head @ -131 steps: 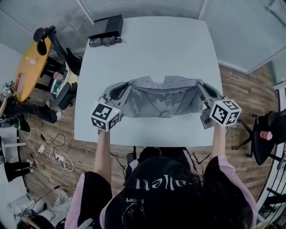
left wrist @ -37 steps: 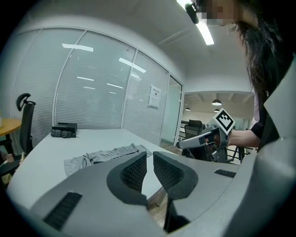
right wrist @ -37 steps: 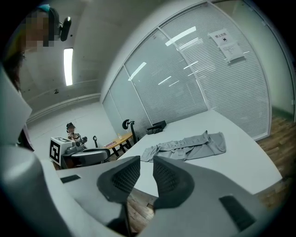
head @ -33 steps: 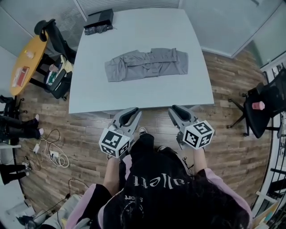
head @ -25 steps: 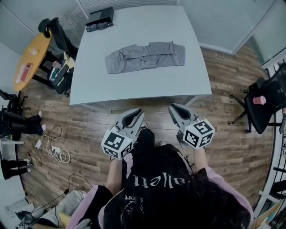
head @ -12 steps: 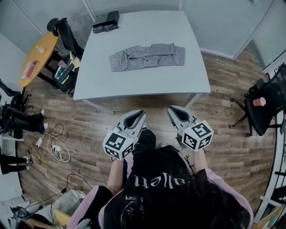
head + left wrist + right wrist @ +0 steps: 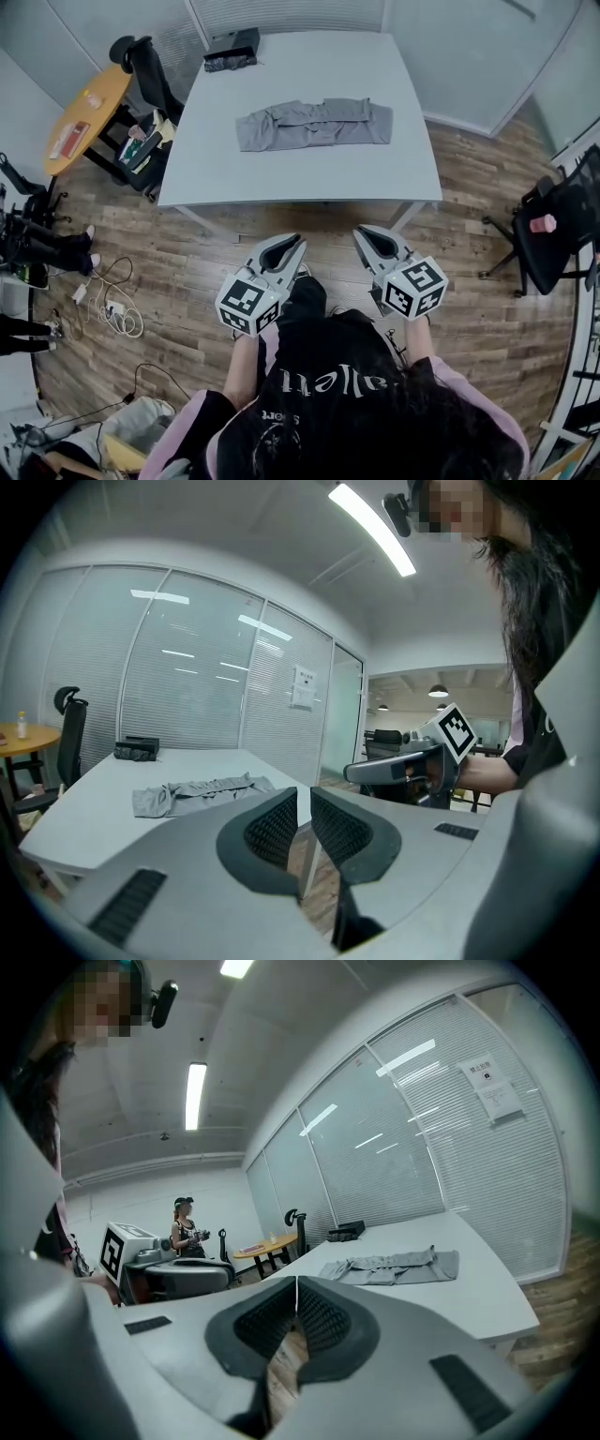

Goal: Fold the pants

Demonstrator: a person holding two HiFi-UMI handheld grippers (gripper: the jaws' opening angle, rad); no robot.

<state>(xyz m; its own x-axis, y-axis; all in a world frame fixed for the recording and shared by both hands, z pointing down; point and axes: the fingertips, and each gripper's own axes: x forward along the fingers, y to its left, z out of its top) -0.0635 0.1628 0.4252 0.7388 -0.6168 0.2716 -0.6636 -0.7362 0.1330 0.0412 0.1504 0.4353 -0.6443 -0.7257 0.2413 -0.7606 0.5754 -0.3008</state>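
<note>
**A:** Where are the pants?

**B:** At my 12 o'clock, flat on the desk. They lie as a narrow grey band running from 9 to 3, past the middle of the desk toward its far side. The edges look fairly even, so I judge the lengthwise folding done; one more fold across may remain.

**A:** Why aren't you holding them?

**B:** I'm standing off the desk's near edge, so both tools hang over the wooden floor, well apart from the cloth. My left fingers are only a narrow slit apart, with nothing between them. My right fingers are pressed together, also empty. I'd say I keep them tucked close because there's nothing to carry.

**A:** Anything in the way?

**B:** Only a black case at the desk's 11 o'clock corner, well clear of the pants.
</note>
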